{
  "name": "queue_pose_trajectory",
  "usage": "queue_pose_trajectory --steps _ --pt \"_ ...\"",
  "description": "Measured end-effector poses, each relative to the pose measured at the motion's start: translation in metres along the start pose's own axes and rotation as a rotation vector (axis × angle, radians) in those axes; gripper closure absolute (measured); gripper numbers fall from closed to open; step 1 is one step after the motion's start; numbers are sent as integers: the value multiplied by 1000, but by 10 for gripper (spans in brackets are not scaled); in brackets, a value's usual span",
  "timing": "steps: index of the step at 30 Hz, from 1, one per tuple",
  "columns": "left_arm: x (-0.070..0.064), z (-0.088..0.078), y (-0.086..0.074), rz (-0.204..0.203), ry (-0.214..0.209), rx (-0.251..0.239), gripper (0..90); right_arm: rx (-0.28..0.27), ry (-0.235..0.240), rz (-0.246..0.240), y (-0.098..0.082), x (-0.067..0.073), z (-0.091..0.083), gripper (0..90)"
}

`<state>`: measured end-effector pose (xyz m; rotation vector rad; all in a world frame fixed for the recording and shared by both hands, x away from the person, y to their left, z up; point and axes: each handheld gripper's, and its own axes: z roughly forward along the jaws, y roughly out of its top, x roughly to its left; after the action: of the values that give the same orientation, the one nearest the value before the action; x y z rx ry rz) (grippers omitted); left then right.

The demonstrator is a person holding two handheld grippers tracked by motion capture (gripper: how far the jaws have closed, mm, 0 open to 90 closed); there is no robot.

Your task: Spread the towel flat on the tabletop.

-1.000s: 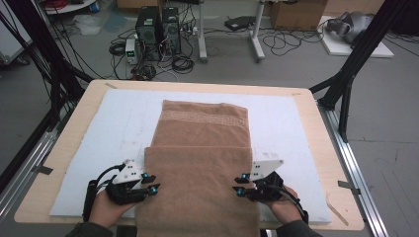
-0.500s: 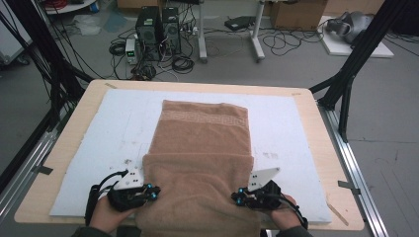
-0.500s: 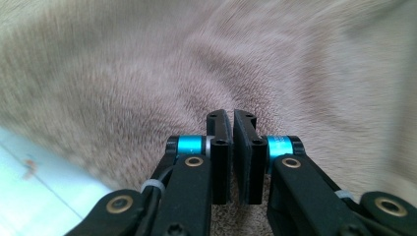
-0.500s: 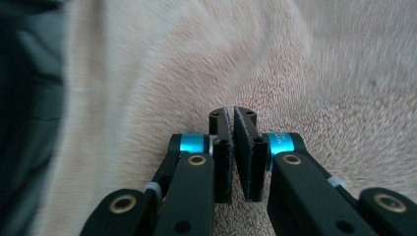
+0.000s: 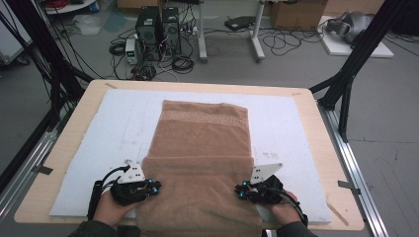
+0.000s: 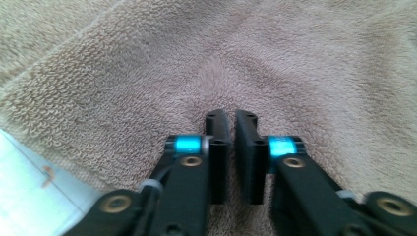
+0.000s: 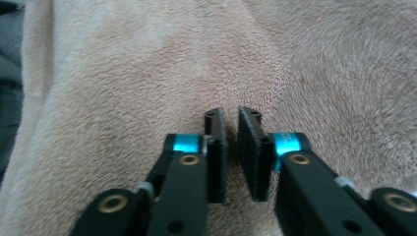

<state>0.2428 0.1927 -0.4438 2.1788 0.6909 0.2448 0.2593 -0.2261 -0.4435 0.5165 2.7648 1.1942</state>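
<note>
I have both tongs pinched narrow on the brown towel point(image 5: 202, 163), left tongs point(image 5: 154, 187) and right tongs point(image 5: 240, 191) at its folded flap by the desk's near edge. I'd lift both together, evenly, so the fold carries straight.

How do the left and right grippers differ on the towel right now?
The left gripper grips the brown towel at its left edge, the right gripper at its right edge. The left fingers have just been closing and stand almost parallel; the right fingers keep a slightly wider gap at the tips. Shared: both are shut on the towel's near folded layer, with the cloth puckering at the tips.
</note>
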Motion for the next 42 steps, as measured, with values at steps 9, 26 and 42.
queue_pose_trajectory --steps 9,26,42 --pt "-17 -22 -3 1 -28 -27 702 -21 7 -49 3 28 -19 705" --pt "-15 -21 0 -12 4 -66 757 -66 27 46 -5 8 -23 734" --pt "23 -11 36 -67 61 -129 514 -131 -75 129 28 -44 -19 410"
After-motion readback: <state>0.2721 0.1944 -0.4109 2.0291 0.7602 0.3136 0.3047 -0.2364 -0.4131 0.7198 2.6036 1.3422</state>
